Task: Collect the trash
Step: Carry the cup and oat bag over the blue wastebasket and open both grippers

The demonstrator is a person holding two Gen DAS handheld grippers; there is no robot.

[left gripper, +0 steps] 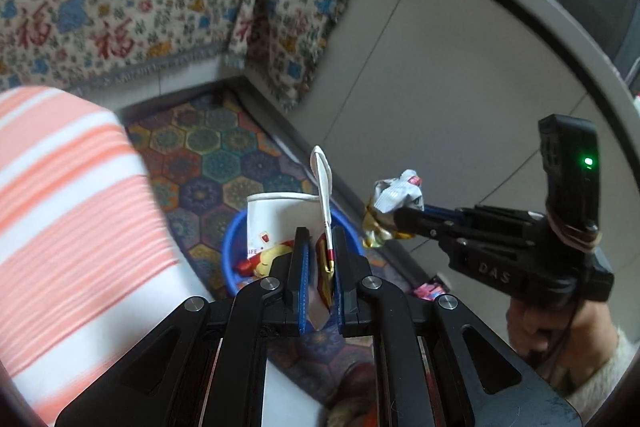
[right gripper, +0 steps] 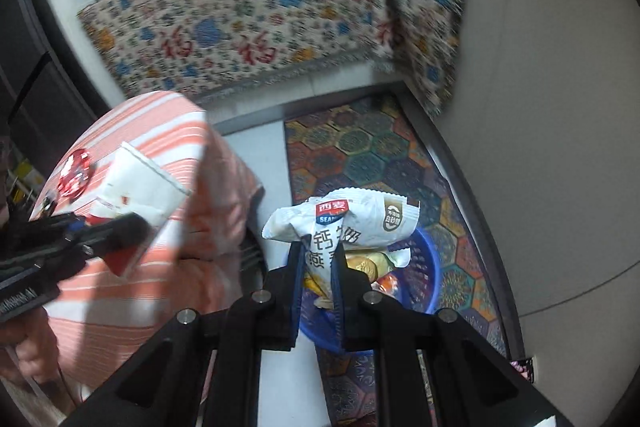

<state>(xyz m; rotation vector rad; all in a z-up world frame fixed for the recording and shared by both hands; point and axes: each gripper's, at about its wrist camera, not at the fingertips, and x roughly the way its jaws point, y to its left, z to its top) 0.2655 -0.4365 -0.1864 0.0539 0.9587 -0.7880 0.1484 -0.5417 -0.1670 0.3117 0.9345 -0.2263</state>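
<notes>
Left wrist view: left tool (left gripper: 320, 267) is clamping a flattened paper cup (left gripper: 280, 223) above the blue basin (left gripper: 230, 251) on the patterned rug (left gripper: 224, 155). Right tool (right gripper: 320, 267) is pinching a white snack wrapper (right gripper: 344, 223) over that basin (right gripper: 430, 267), beside a striped cushion (right gripper: 168, 147).

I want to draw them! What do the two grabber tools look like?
Both tools are black plastic. The left tool has two flat fingers with blue pads and round silver bolts. The right tool has a pistol-style handle marked "DAS", a green light, a rubber band and a thin black cable. The hand holding it wears a fuzzy cream cuff.
</notes>
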